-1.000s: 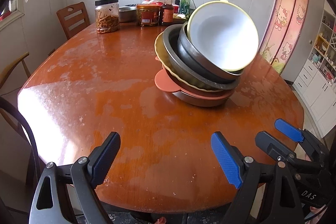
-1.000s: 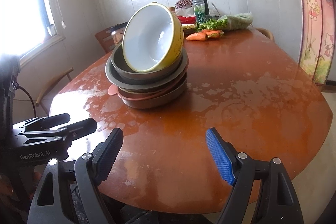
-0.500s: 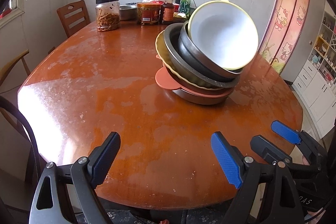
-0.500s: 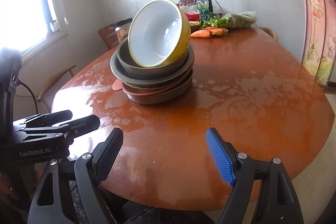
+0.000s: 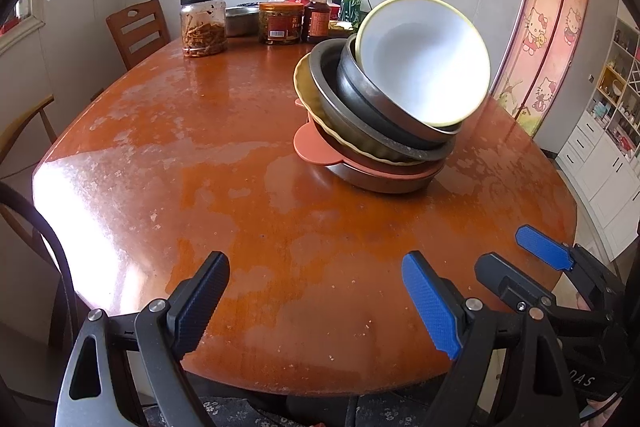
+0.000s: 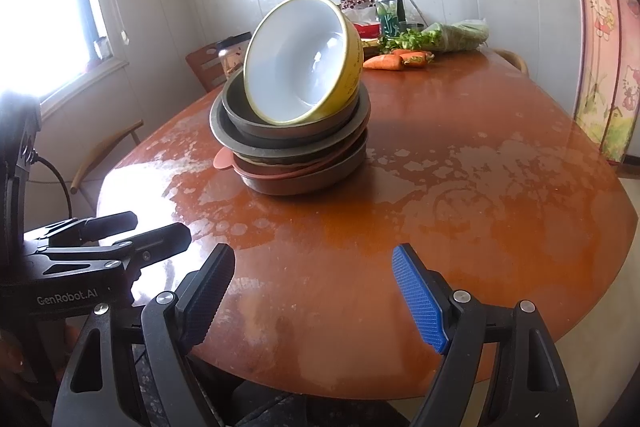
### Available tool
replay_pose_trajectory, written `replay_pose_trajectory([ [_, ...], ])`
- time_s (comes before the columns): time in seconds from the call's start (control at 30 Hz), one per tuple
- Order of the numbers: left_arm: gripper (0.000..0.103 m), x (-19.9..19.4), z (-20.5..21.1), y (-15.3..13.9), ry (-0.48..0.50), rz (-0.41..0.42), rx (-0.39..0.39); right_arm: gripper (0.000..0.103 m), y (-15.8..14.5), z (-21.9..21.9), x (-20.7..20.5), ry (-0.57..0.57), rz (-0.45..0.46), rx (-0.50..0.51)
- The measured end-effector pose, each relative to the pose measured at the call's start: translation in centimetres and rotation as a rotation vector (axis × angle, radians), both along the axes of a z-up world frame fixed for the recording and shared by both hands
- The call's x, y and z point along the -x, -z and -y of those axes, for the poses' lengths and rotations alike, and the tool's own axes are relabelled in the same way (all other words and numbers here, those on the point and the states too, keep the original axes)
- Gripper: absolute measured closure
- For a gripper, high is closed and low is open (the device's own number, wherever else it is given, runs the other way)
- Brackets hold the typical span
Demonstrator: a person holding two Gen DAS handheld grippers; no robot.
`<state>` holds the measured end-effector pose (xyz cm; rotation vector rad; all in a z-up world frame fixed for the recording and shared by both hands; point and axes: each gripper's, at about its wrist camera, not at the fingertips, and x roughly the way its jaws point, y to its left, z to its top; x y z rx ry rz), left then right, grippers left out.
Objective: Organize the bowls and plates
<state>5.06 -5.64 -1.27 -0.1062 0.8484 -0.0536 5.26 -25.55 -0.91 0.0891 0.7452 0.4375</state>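
Stack (image 5: 376, 131) nearer than before; both open tools (image 5: 316, 303) (image 6: 314, 295) well short.

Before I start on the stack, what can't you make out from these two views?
- Lower dishes in the stack: both views, only rims show under the tilted yellow bowl; count unclear.
- Jar: right view, mostly behind the stack.
- Carrots: absent from left view.
- Bottle labels: too small.

**What the stack and the frame edges hide**

The tilted yellow bowl (image 6: 304, 63) covers most of the dishes beneath (image 5: 360, 147); only their rims show. Labels on the jars (image 5: 280, 23) at the table's (image 5: 240, 187) far edge are unreadable. The near edge hides behind gripper frames.
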Motion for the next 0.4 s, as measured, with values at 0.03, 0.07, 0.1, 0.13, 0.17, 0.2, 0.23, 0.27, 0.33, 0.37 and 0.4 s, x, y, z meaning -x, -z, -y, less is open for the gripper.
replay_pose_trajectory([
  [0.03,0.015,0.04,0.0,0.0,0.002,0.0,-0.001,0.021,0.0,0.0,0.02,0.001,0.0,-0.002],
  [0.07,0.015,0.05,0.0,0.0,0.003,0.0,-0.002,0.021,0.0,-0.01,0.01,0.003,0.0,-0.003],
  [0.1,0.015,0.05,-0.02,0.05,0.003,-0.002,-0.005,0.021,0.03,-0.01,0.01,0.004,0.0,-0.003],
  [0.13,0.015,0.06,-0.05,0.09,0.003,-0.002,-0.004,0.021,0.02,-0.03,0.01,0.004,0.001,-0.002],
  [0.17,0.015,0.02,-0.06,0.11,0.004,-0.003,-0.002,0.021,0.04,-0.06,-0.02,0.005,0.0,-0.002],
  [0.2,0.015,-0.02,-0.13,0.17,0.003,-0.004,0.001,0.021,0.07,-0.08,-0.03,0.004,-0.001,-0.002],
  [0.23,0.015,-0.03,-0.17,0.19,0.002,-0.005,0.002,0.021,0.05,-0.12,-0.08,0.005,0.0,-0.005],
  [0.27,0.015,-0.05,-0.26,0.22,0.0,-0.004,0.003,0.021,0.01,-0.12,-0.12,0.006,0.001,-0.007],
  [0.33,0.015,-0.06,-0.51,0.23,-0.003,0.001,0.008,0.021,-0.04,-0.2,-0.19,0.009,0.0,-0.005],
  [0.37,0.015,-0.07,-0.67,0.27,-0.006,0.002,0.011,0.021,0.0,-0.2,-0.24,0.011,0.0,-0.007],
  [0.4,0.015,-0.06,-0.79,0.3,-0.007,0.004,0.012,0.021,0.05,-0.22,-0.31,0.012,-0.003,-0.006],
])
